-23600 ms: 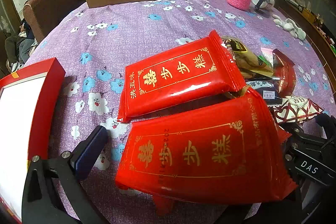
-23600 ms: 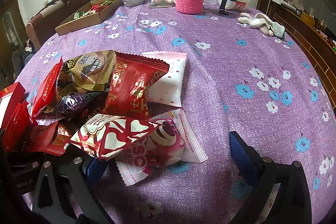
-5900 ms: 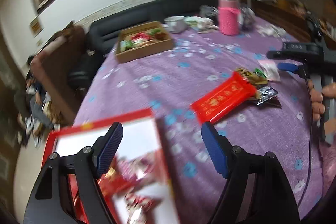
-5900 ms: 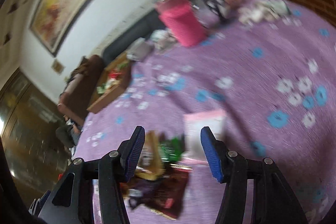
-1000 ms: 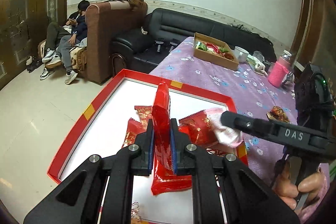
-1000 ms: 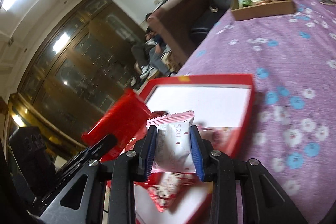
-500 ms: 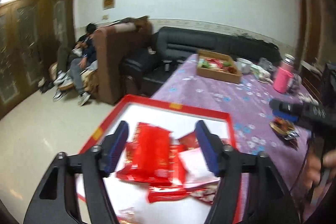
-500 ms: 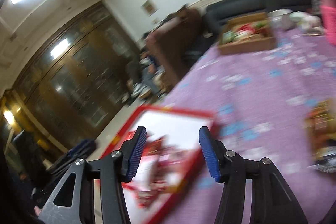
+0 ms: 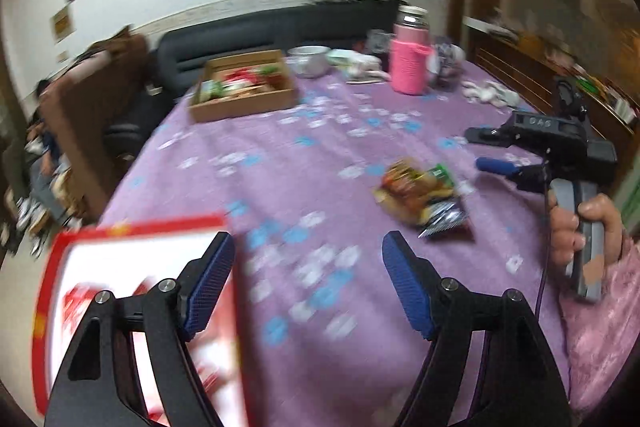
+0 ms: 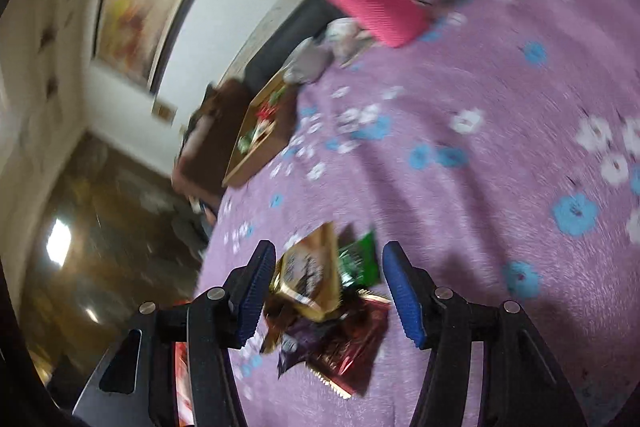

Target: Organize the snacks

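Note:
A small pile of snack packets [image 9: 420, 197] lies on the purple flowered tablecloth [image 9: 280, 171]; it also shows in the right wrist view [image 10: 320, 291], with a gold packet on top and dark red ones beneath. My left gripper [image 9: 306, 283] is open and empty, above the table edge beside the red tray [image 9: 128, 239], which holds red and white packets, blurred. My right gripper [image 10: 328, 287] is open and empty, hovering over the pile. The right gripper also shows in the left wrist view [image 9: 492, 151], held to the right of the pile.
A cardboard box of snacks [image 9: 244, 87] stands at the far side, with a bowl [image 9: 308, 57], a pink knitted bottle [image 9: 410, 65] and white cloths [image 9: 488, 93] behind. A sofa and armchair stand beyond the table's left edge.
Both grippers let go of their packets into the red tray, opened, and swung back toward the table. The right one now hovers over the remaining pile.

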Motion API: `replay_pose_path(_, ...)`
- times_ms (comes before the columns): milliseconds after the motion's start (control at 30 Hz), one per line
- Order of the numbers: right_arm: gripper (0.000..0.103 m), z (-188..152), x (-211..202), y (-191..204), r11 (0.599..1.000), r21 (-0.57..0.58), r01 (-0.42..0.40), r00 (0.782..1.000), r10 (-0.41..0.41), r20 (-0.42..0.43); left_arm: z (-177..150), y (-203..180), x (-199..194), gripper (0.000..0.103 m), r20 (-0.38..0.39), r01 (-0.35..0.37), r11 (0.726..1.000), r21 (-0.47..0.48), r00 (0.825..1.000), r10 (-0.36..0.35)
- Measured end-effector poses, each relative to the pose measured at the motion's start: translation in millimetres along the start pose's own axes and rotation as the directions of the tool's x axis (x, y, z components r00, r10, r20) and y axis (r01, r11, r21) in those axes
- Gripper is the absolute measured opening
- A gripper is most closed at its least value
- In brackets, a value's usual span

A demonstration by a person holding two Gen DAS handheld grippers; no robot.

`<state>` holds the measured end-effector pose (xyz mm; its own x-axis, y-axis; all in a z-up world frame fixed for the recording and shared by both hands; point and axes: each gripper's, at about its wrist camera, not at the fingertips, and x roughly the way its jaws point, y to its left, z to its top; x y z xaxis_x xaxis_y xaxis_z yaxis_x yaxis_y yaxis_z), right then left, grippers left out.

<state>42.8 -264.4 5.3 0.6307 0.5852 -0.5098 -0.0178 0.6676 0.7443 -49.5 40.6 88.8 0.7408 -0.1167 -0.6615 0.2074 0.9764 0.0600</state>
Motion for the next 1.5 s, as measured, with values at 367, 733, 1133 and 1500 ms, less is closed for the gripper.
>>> replay_pose_path(367, 0.059, 10, -7, -31, 0.990, 0.142, -0.004, 1.000, 0.003, 0.006, 52, -64, 105, 0.076, -0.176, 0.142, 0.988, 0.064, 0.976, -0.129)
replay_pose_path(733, 0.058, 9, -1, -22, 0.993, 0.114, -0.004, 1.000, 0.005, -0.008, 50, -68, 128, 0.023, -0.166, 0.161, 0.987, -0.016, 0.973, -0.161)
replay_pose_path(1133, 0.058, -11, 34, 10, 0.993, -0.092, 0.079, 0.980, -0.094, -0.175, -4, -48, 64, 0.005, -0.151, 0.098, 0.987, 0.125, 0.985, -0.079)
replay_pose_path(1500, 0.057, -20, 35, 23, 0.967, -0.210, 0.142, 0.959, -0.187, -0.213, -41, -15, -13, 0.050, -0.159, 0.067, 0.998, 0.016, 0.985, -0.064)
